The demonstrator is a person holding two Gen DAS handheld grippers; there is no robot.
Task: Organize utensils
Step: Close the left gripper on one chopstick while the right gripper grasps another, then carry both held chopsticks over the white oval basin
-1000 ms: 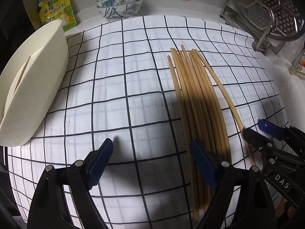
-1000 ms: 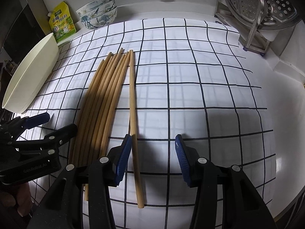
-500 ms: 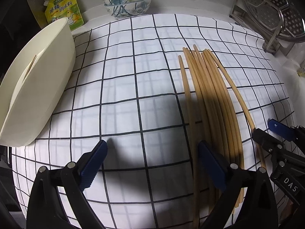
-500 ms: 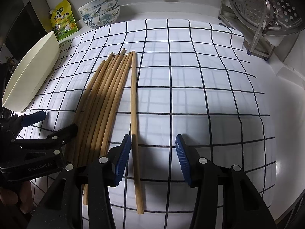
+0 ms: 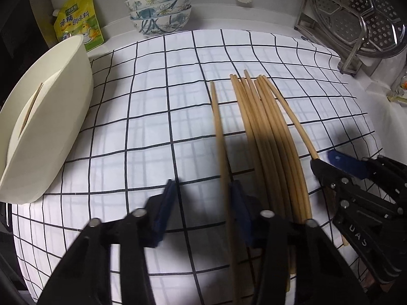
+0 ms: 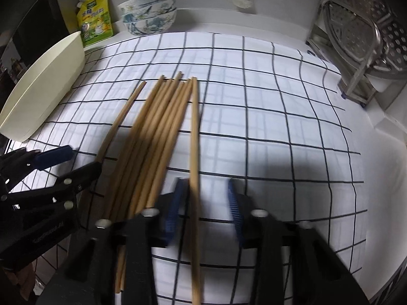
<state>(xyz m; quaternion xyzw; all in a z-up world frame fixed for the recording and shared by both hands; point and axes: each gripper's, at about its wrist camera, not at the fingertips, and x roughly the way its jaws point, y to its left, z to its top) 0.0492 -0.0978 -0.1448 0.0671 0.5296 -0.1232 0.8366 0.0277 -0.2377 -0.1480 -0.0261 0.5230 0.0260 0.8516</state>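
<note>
Several long wooden chopsticks (image 5: 269,137) lie side by side on the checked cloth (image 5: 152,117); they also show in the right wrist view (image 6: 157,132). My left gripper (image 5: 202,203) is open, its jaws partly closed around the leftmost chopstick (image 5: 219,137), which lies apart from the bundle. My right gripper (image 6: 204,203) is open around the rightmost chopstick (image 6: 194,152). Each gripper also appears in the other's view, the right one (image 5: 330,162) and the left one (image 6: 73,162). A cream oval tray (image 5: 48,127) holding one chopstick (image 5: 31,108) stands at the left.
Stacked patterned bowls (image 5: 160,10) and a yellow pouch (image 5: 76,20) stand at the back by the wall. A metal rack with steamer plates (image 5: 356,23) stands at back right. The cloth's right edge meets a white counter (image 6: 381,152).
Both grippers have narrowed their jaws and moved forward. The leftmost chopstick has separated leftward from the bundle and now lies between the left jaws; the rightmost one now lies between the right jaws.
</note>
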